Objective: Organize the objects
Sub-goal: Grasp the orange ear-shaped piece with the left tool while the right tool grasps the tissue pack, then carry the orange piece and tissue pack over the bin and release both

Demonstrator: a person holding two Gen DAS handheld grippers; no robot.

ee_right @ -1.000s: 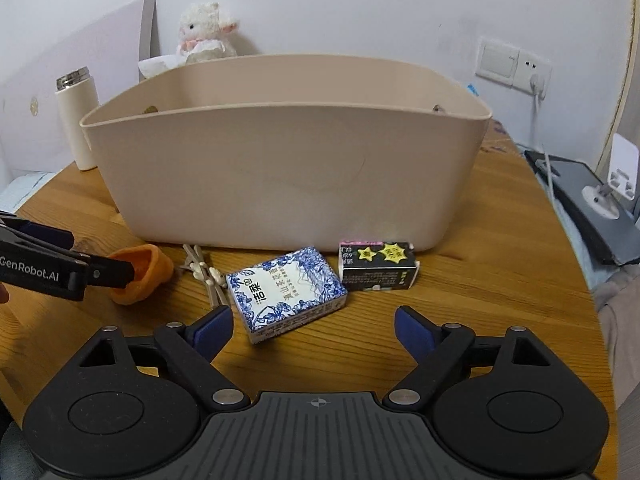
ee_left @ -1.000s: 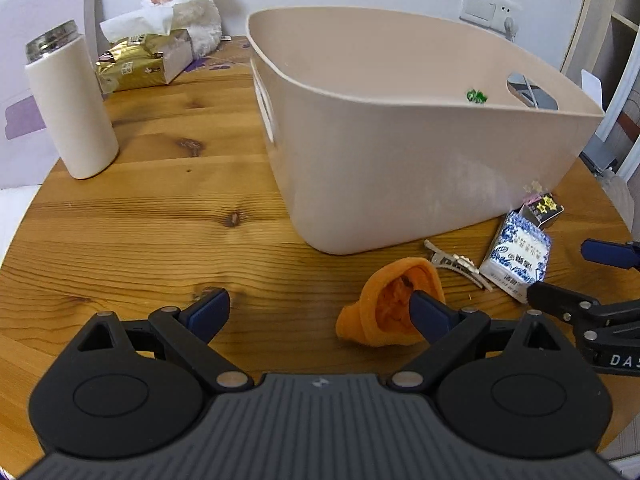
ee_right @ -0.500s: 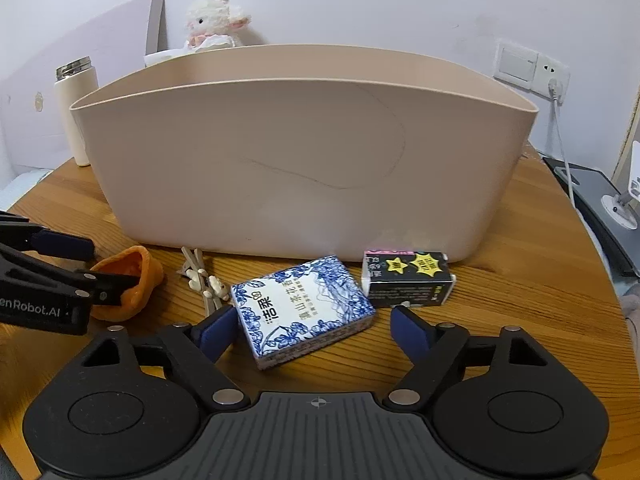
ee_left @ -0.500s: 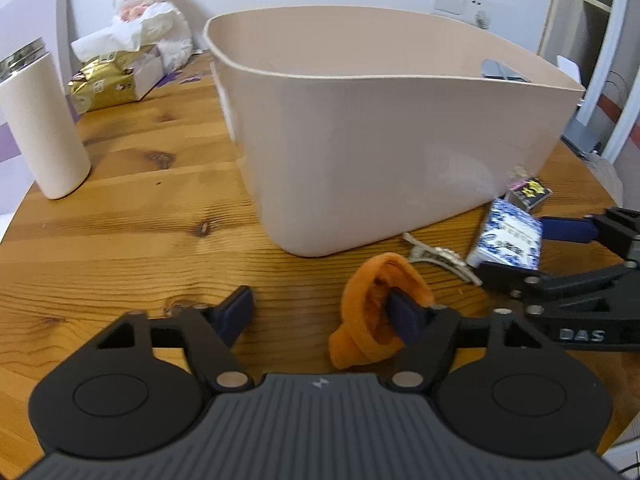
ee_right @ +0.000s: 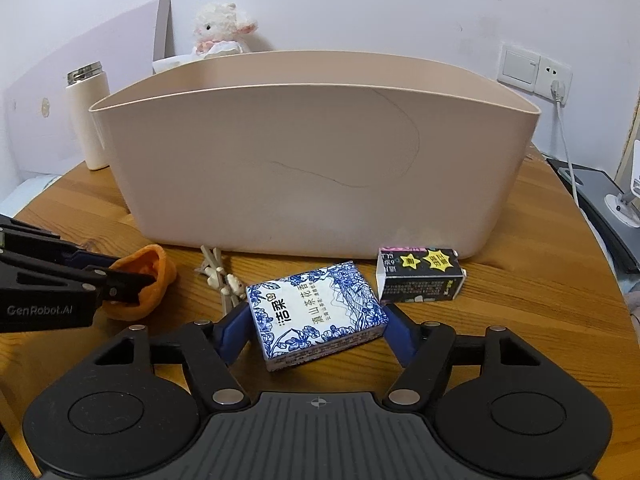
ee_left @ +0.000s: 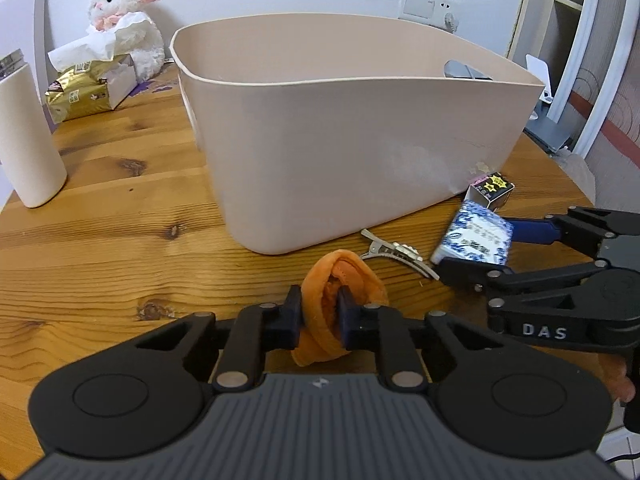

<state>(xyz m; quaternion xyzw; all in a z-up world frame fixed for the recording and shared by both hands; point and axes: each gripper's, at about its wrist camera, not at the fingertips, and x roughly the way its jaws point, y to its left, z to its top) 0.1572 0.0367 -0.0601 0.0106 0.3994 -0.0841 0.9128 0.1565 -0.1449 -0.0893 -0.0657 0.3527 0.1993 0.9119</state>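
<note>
My left gripper [ee_left: 320, 314] is shut on a soft orange fabric ring [ee_left: 344, 272] that rests on the wooden table [ee_left: 120, 240] in front of a big beige bin [ee_left: 360, 152]. My right gripper [ee_right: 316, 332] has both pads against the sides of a blue-and-white patterned box [ee_right: 316, 312], which sits low over the table. In the right wrist view the left gripper [ee_right: 132, 272] pinches the orange ring [ee_right: 160, 264] at the left. A silver hair clip [ee_left: 394, 250] lies between the two items. A black box with yellow stars [ee_right: 420, 276] stands near the bin's wall [ee_right: 312, 176].
A white flask [ee_left: 28, 140], a gold tissue pack [ee_left: 84, 88] and a plush lamb [ee_left: 128, 28] stand at the back left. The table's round edge runs close on the right, with a grey device [ee_right: 600, 200] beyond it.
My left gripper has shut on the orange ring, squeezing it upright. My right gripper moved forward, and its fingers now clasp the blue-and-white box.
</note>
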